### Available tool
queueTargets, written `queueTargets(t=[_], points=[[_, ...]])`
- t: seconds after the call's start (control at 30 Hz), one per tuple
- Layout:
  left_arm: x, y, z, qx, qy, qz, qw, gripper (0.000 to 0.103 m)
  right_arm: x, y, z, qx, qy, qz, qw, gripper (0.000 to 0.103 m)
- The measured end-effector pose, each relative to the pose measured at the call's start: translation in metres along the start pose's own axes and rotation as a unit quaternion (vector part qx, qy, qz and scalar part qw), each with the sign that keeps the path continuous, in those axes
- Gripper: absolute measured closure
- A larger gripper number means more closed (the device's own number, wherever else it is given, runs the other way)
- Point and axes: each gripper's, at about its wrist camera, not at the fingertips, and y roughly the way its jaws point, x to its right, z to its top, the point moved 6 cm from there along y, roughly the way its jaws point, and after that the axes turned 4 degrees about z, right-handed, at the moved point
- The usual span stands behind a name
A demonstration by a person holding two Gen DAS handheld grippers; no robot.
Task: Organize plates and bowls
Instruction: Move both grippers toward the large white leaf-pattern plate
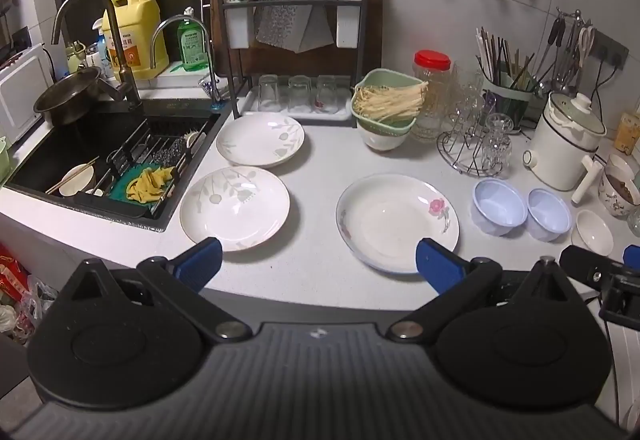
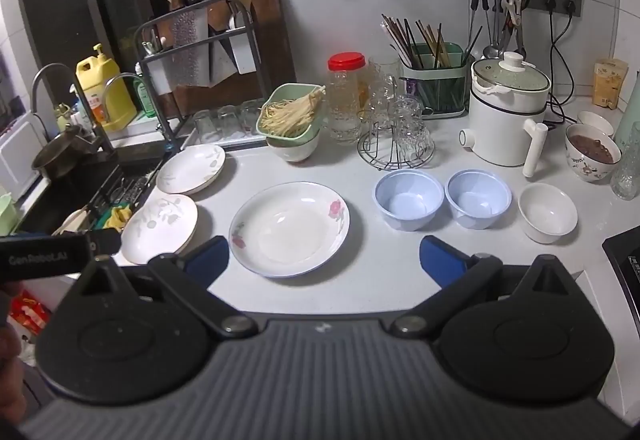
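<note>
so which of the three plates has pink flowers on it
The rose plate, next to the blue bowls; the two plates by the sink carry grey leaf prints.

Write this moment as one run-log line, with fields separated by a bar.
left gripper: open, empty | right gripper: open, empty | rose plate: on counter, untouched | blue bowls: side by side

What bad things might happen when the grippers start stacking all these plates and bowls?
1. The leaf plate nearest the sink sits close to its edge; a nudge from the open left gripper might slide it in.
2. The glasses on the wire rack stand just behind the two blue bowls; reaching too far with the right gripper might knock them.
3. Plates are thin and smooth, so one could slip from the fingers.
</note>
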Motion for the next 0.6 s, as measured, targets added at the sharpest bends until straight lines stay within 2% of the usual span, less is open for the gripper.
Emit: queueTargets(t=[0.6], points=[[0.0016,0.0023,0.0078,-0.007,0.005,-0.003,1.0000,0.000,0.0013,0.0023,0.0094,-0.003,-0.001,0.005,1.000,0.000]])
